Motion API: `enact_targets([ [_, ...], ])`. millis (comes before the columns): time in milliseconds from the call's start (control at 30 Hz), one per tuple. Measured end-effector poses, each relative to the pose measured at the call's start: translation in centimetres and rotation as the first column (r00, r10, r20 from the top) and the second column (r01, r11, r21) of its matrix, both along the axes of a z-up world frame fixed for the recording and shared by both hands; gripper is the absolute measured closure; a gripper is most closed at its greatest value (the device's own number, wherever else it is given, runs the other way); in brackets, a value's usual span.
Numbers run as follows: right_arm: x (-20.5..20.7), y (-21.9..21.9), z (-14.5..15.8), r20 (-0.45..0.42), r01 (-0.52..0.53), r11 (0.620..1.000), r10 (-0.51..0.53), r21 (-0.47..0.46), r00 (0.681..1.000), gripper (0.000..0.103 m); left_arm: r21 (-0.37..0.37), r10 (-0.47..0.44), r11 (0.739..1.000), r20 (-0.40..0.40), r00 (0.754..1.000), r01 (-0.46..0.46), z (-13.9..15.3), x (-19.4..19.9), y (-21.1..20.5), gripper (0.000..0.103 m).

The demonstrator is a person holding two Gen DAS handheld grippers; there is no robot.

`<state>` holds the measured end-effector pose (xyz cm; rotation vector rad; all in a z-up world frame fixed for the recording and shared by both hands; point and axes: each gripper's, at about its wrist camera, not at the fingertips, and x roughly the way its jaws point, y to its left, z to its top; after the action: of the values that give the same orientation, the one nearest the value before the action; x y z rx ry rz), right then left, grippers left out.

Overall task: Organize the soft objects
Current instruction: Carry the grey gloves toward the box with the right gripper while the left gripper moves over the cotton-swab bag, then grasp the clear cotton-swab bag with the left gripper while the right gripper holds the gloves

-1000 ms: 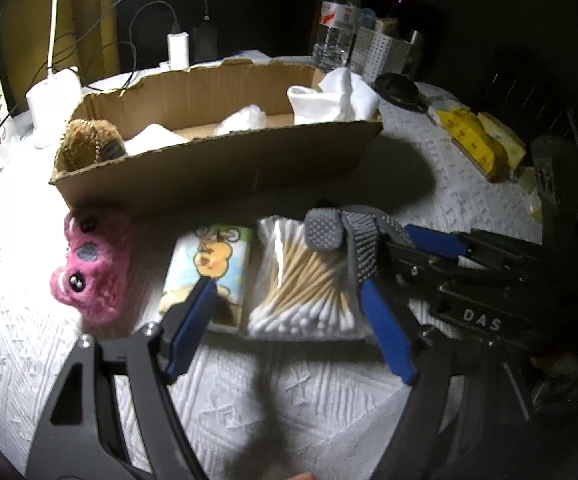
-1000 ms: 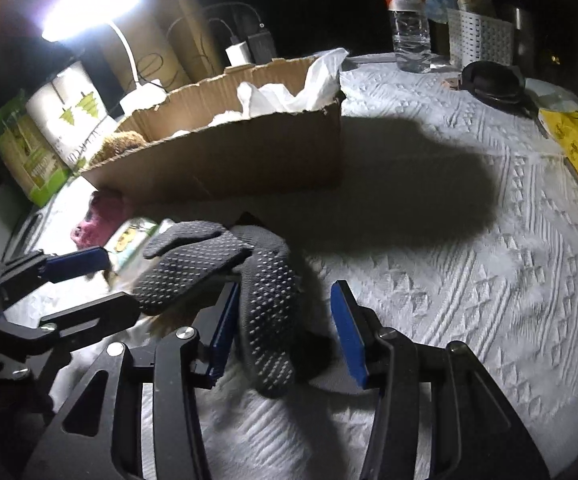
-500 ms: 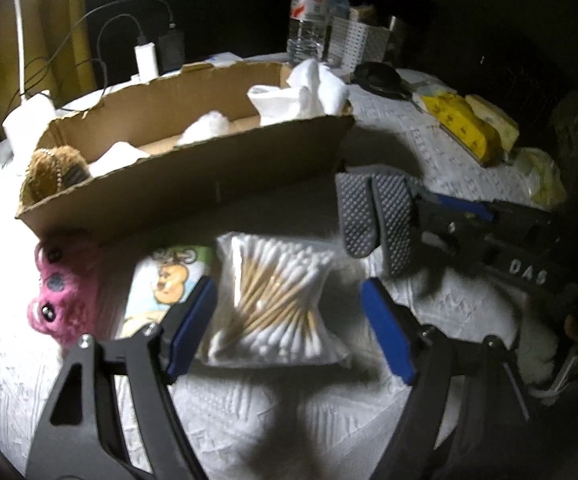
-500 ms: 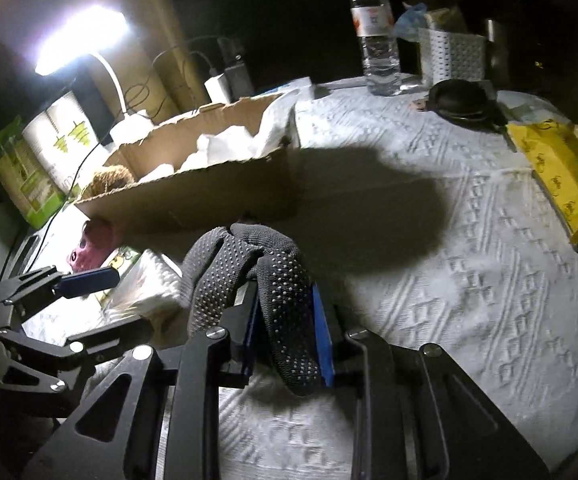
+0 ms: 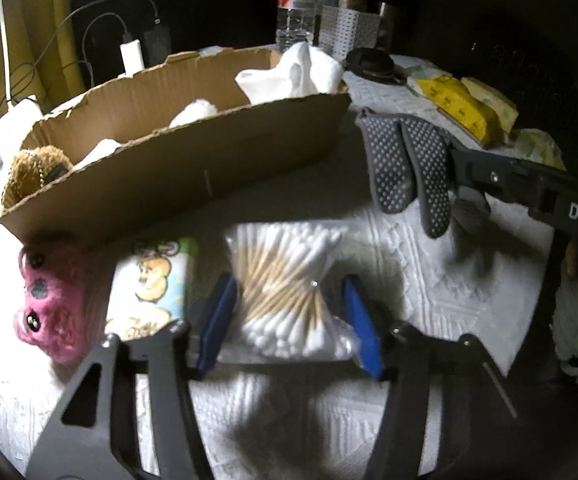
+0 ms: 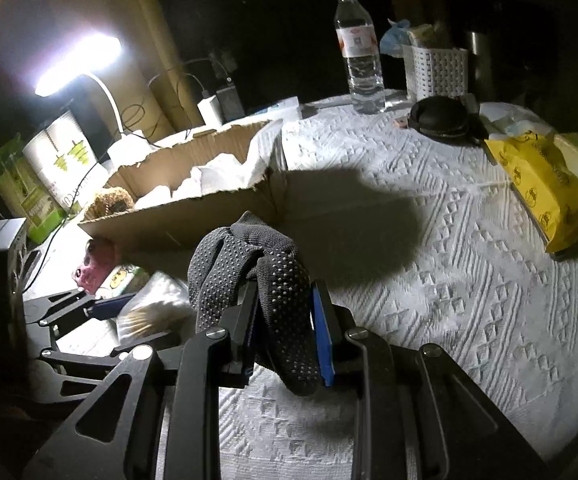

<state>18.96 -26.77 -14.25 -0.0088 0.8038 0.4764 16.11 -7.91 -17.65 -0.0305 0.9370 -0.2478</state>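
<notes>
Right gripper (image 6: 285,336) clamped on the grey dotted sock (image 6: 273,280), held above the table in front of the cardboard box (image 5: 193,168). Left gripper (image 5: 289,320) jaws closing around the cotton swab bag (image 5: 289,280), which lies on the white tablecloth (image 6: 449,260) between them, pads at its sides

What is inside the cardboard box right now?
In the cardboard box: a brown plush toy at one end, white soft items and a white cloth at the other. Its walls hide the bottom.
</notes>
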Motion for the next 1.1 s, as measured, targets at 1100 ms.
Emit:
enact_targets([
  [1100, -0.3, 2.4, 2.4, 0.042, -0.023, 1.0, 0.024, -0.015, 0.999, 0.077, -0.036, -0.065, 0.997, -0.022, 0.998, 0.064, 0.0, -0.1, 0.6, 0.03],
])
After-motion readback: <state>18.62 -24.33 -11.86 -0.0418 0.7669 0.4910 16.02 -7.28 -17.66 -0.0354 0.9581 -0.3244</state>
